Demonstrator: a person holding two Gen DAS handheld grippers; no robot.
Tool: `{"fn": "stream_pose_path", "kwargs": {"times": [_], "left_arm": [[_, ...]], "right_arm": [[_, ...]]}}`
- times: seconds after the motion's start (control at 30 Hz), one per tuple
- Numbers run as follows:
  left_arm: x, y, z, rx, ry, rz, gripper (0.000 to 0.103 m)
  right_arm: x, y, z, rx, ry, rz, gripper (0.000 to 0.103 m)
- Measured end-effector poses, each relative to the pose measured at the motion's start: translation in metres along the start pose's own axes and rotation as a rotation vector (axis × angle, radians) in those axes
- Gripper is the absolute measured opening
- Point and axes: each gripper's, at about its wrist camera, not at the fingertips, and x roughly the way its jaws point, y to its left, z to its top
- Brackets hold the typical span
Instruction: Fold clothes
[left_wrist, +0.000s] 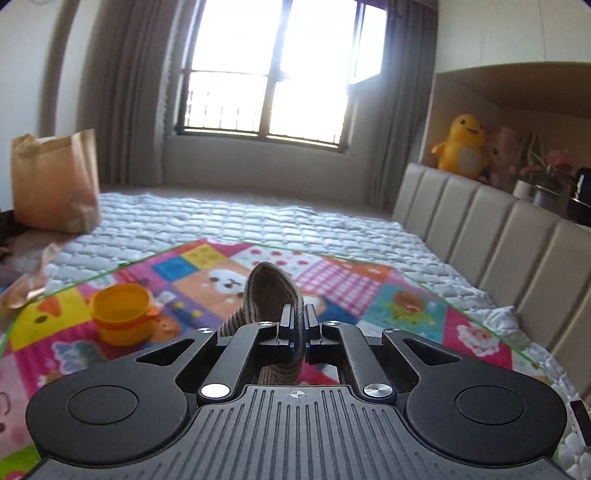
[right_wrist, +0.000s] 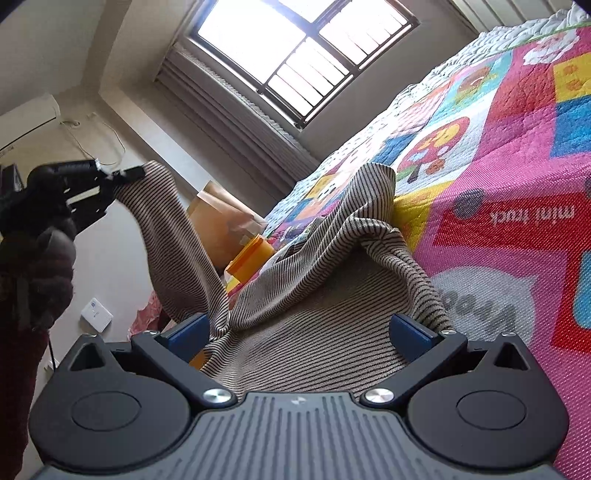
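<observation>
On the bright patchwork mat (left_wrist: 351, 284), the left tongs (left_wrist: 299, 325) pinch a raised fold of the striped garment (right_wrist: 314, 295), while the right tongs (right_wrist: 301, 332) gape wide over cloth at 6 o'clock.

Ahead of you at twelve o'clock a barred window (left_wrist: 271, 70) blazes with daylight, grey curtains (left_wrist: 122, 92) hanging at either side. The bed (left_wrist: 229, 218) wears a white quilted cover under a patchwork play mat (left_wrist: 369, 291) (cartoon animals, bright squares). At two o'clock runs a beige padded headboard (left_wrist: 480, 218); an air conditioner (right_wrist: 27, 118) is mounted high on the pale wall.
</observation>
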Motion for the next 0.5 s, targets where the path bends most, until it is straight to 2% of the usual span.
{"fn": "stream_pose_path", "kwargs": {"times": [0.13, 0.2, 0.33, 0.4, 0.47, 0.5], "left_arm": [[0.039, -0.023, -0.019, -0.047, 0.072, -0.110, 0.007], [0.051, -0.026, -0.029, -0.072, 0.105, -0.137, 0.011], [0.063, -0.014, -0.050, -0.110, 0.159, -0.141, 0.040], [0.063, -0.002, -0.063, -0.118, 0.185, -0.119, 0.045], [0.059, 0.011, -0.073, -0.124, 0.209, -0.099, 0.058], [0.057, 0.017, -0.081, -0.121, 0.220, -0.091, 0.061]], "right_arm": [[-0.001, -0.001, 0.000, 0.009, -0.004, 0.009, 0.103], [-0.001, -0.002, 0.000, 0.011, -0.004, 0.010, 0.103], [0.000, -0.002, 0.000, 0.009, -0.001, 0.006, 0.103], [0.001, -0.001, 0.000, 0.005, 0.002, 0.000, 0.103], [0.003, 0.001, 0.000, -0.003, 0.008, -0.010, 0.103], [0.004, 0.002, 0.000, -0.008, 0.013, -0.017, 0.103]]}}
